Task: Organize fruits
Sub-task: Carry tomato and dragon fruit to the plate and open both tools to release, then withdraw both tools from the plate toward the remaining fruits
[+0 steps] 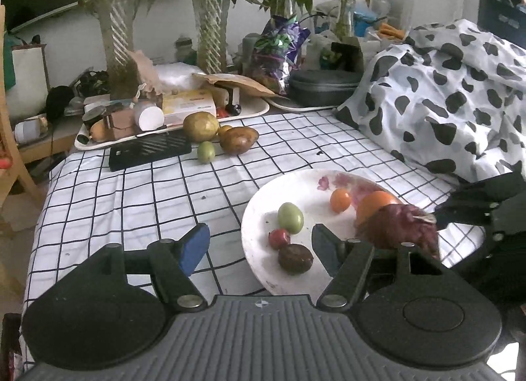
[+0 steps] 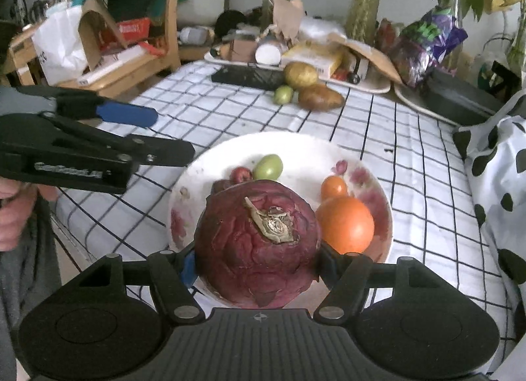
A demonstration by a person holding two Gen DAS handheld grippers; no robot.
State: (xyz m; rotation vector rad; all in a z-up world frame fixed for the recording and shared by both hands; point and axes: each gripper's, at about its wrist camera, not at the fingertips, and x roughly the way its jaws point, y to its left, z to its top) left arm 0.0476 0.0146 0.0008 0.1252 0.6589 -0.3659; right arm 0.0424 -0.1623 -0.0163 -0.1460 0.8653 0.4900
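My right gripper (image 2: 256,266) is shut on a big wrinkled purple-red fruit (image 2: 258,242) and holds it just above the near side of a white flowered plate (image 2: 296,150). On the plate lie a large orange (image 2: 345,223), a small orange (image 2: 333,187), a green fruit (image 2: 269,166) and a small red fruit (image 2: 240,174). In the left wrist view a dark round fruit (image 1: 295,258) also lies there. My left gripper (image 1: 259,246) is open over the plate's (image 1: 263,213) left rim, holding nothing. Far across the cloth sit two brownish fruits (image 1: 200,126) (image 1: 238,139) and a small green one (image 1: 206,151).
A checked cloth (image 1: 131,200) covers the surface. A cluttered tray (image 1: 171,111), a flat black object (image 1: 149,152), a black case (image 1: 323,86) and plant vases (image 1: 210,35) line the far side. A cow-print cloth (image 1: 443,94) rises on the right. A wooden chair (image 2: 144,62) stands beyond the left edge.
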